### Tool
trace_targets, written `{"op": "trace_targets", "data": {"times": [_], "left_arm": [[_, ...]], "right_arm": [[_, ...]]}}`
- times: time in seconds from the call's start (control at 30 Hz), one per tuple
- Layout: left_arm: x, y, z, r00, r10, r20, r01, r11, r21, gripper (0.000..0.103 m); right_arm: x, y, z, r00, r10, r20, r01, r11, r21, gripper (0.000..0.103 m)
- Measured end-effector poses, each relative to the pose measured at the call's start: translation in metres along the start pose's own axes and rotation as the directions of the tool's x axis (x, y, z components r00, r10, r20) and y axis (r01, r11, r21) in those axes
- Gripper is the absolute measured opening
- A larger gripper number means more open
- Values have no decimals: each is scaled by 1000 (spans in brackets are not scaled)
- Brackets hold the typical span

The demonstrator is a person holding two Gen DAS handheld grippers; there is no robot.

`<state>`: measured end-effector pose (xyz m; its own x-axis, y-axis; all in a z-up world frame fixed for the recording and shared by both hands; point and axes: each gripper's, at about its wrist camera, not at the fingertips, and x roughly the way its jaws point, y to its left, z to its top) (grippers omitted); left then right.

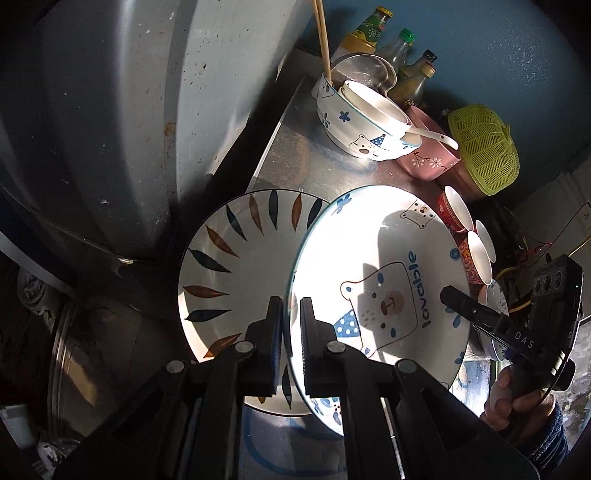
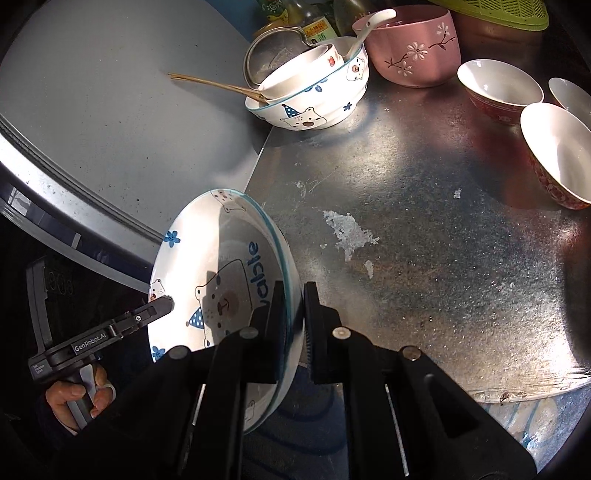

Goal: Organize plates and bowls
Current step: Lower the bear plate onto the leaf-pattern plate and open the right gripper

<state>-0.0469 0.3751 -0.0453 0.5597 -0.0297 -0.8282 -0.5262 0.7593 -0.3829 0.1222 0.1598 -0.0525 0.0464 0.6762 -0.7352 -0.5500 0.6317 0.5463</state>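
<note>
Both grippers, left (image 1: 290,325) and right (image 2: 295,314), pinch the bear plate (image 1: 376,258) (tilted) by opposite rims; leaf plate (image 1: 229,266) just behind.

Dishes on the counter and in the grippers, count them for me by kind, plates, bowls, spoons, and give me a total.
Plates: 2, the bear plate and the leaf plate.
Bowls: 6, the bear bowl, the white bowl nested in it, the pink bowl, 3 red bowls.
Spoons: 1, a white spoon.
Total: 9.
</note>
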Motion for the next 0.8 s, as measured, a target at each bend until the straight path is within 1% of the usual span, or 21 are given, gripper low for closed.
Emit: {"op": "trace_targets", "data": {"times": [0.23,0.43,0.8], "left_arm": [[5,28,5,999,32,-14,-33,999,-27,7],[13,46,11,998,51,-35,-52,998,-27,7],[30,41,17,992,94,-79,-89,994,67,7]], "right_arm": [[31,16,5,999,11,-36,-12,1000,-15,10],[53,22,6,998,-2,-64,1,1000,-17,10],[73,34,1,994,-73,-76,71,997,-26,10]]}}
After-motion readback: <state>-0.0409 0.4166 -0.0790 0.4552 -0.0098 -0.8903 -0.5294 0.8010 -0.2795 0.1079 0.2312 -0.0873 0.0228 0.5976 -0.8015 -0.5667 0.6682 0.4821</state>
